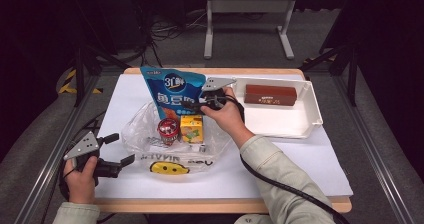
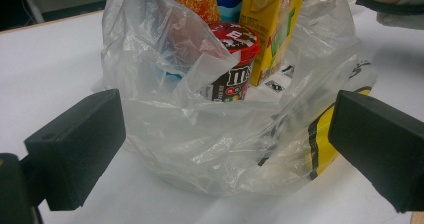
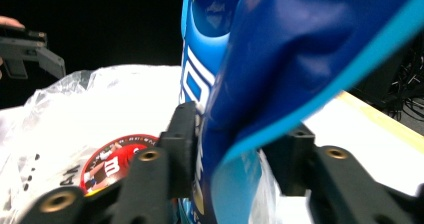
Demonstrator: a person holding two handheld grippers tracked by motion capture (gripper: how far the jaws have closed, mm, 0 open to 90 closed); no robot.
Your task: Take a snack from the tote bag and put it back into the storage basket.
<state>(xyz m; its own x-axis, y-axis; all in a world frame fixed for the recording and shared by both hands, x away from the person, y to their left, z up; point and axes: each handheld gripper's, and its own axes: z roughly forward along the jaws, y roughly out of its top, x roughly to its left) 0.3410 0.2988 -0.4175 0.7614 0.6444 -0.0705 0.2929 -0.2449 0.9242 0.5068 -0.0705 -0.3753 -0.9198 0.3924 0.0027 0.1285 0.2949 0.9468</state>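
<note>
A tall blue snack bag (image 1: 172,91) stands upright at the back of a clear plastic bag (image 1: 142,134) on the white mat. My right gripper (image 1: 196,104) reaches in from the right, its jaws pinching the snack bag's (image 3: 280,59) lower edge, one on each side. Inside the plastic bag (image 2: 200,149) sit a red-lidded M&M's cup (image 1: 168,128) and a yellow juice box (image 1: 191,128). The cup (image 2: 232,59) and the juice box (image 2: 272,24) stand side by side. My left gripper (image 1: 120,149) rests at the front left, open, facing the plastic bag without touching it.
A white tray (image 1: 312,101) at the back right holds a brown box (image 1: 270,95). The plastic bag carries a yellow and black print (image 1: 169,168) near the front edge. The wooden table edge (image 1: 220,205) runs along the front, with a metal frame on both sides.
</note>
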